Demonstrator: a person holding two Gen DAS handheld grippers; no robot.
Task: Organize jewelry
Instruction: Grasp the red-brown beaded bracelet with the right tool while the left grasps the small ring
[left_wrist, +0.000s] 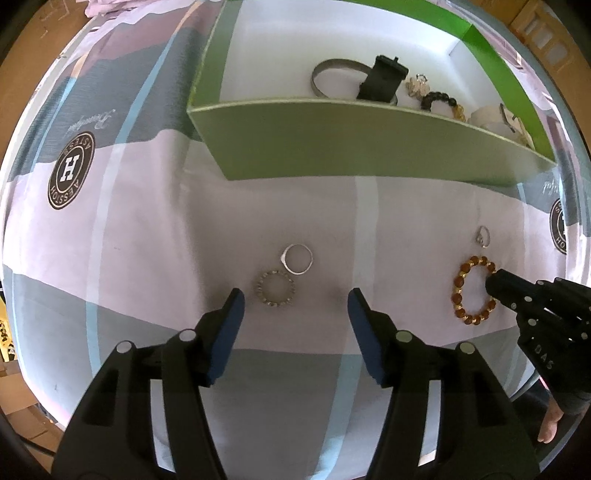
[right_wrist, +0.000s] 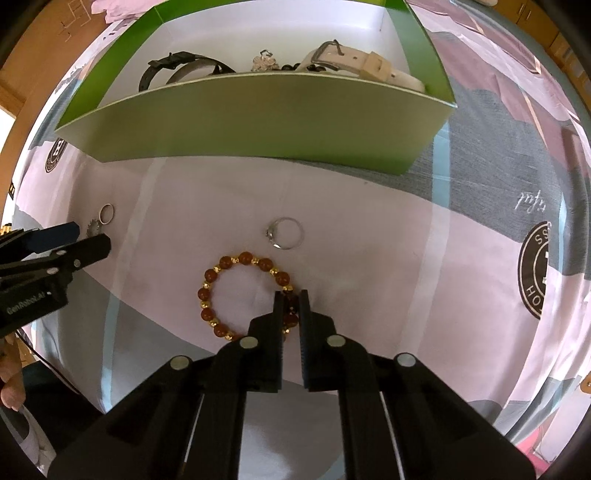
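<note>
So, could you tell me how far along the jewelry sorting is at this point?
Partly done: the green box already holds watches, a bangle and beaded pieces. In hand: the right gripper is closed on the amber bead bracelet, which is on the cloth. Left: a stone ring, a plain ring and a small beaded ring beneath the open left gripper.
</note>
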